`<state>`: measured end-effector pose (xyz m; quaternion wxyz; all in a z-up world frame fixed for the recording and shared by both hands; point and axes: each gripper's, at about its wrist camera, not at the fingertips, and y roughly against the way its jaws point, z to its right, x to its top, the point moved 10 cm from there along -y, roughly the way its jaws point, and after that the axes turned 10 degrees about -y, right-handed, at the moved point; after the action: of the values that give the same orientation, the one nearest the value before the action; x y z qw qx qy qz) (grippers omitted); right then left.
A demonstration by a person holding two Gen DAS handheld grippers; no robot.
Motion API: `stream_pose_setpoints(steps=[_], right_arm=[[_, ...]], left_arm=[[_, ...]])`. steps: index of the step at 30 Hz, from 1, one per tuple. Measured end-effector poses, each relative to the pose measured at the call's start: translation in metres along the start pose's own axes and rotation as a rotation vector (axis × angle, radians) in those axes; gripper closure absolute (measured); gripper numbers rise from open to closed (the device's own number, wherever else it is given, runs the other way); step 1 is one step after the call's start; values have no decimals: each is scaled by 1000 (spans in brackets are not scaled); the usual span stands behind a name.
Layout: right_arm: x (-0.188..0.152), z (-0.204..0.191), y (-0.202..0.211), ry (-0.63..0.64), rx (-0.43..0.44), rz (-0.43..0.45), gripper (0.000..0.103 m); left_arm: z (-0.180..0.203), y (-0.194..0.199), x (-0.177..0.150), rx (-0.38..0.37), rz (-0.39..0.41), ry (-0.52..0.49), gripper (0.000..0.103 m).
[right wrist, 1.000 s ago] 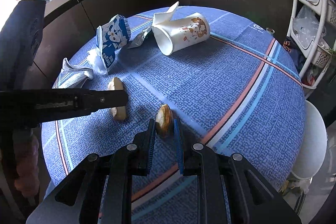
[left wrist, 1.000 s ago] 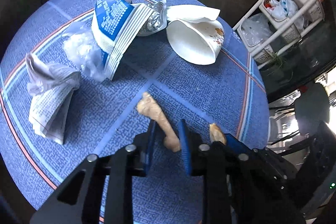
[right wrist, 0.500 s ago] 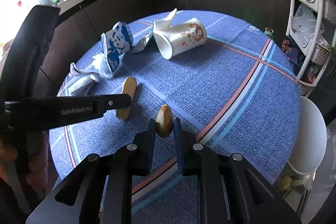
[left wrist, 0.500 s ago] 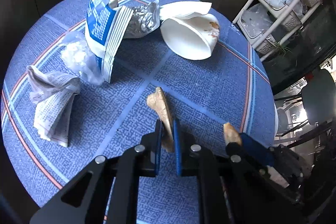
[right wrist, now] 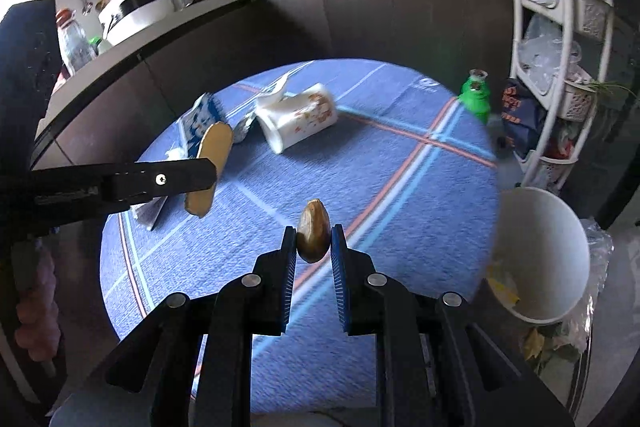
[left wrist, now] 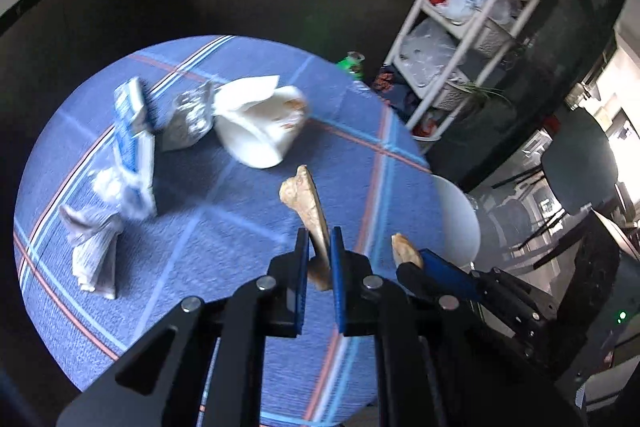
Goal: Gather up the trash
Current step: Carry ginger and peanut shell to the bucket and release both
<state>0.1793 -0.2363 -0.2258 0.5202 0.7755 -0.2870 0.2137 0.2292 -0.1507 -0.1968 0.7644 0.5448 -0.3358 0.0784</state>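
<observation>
My left gripper (left wrist: 319,243) is shut on a long tan bone (left wrist: 306,205) and holds it above the round blue table (left wrist: 224,211); the bone also shows in the right wrist view (right wrist: 210,163). My right gripper (right wrist: 313,239) is shut on a small brown scrap (right wrist: 313,235), also lifted; the scrap shows in the left wrist view (left wrist: 405,251). On the table lie a tipped white paper cup (left wrist: 260,131), a blue-and-white carton (left wrist: 134,131), crumpled foil (left wrist: 188,119), clear plastic wrap (left wrist: 112,187) and crumpled paper (left wrist: 94,247).
A white bin (right wrist: 538,251) with trash inside stands at the table's right edge. A green bottle (right wrist: 476,95) stands beyond the far right edge. A white shelf rack (right wrist: 560,27) stands on the right. A dark counter (right wrist: 280,11) with kitchenware curves behind.
Both grippers have lifted their pieces off the table and swung right. The left gripper closed on the bone a second ago. The white bin has come into view.
</observation>
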Motion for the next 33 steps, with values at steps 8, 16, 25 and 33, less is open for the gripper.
stream_pose_setpoints(steps=[8,16,25,33], right_arm=[[12,53,21,-86,-56,56,87],[14,118,27,-188,-115,82,87],[-1,189,17,-305,-168,69,87],[-15,233,-6,-378,-173,34,87]], left_arm=[[55,-8,9,-49,-12,-100,91],[106,-37,19,-101,-57,-191,91],[163,-82,24,-182,-127,-282,91],[199,-128,25,-229,-204,-331,91]])
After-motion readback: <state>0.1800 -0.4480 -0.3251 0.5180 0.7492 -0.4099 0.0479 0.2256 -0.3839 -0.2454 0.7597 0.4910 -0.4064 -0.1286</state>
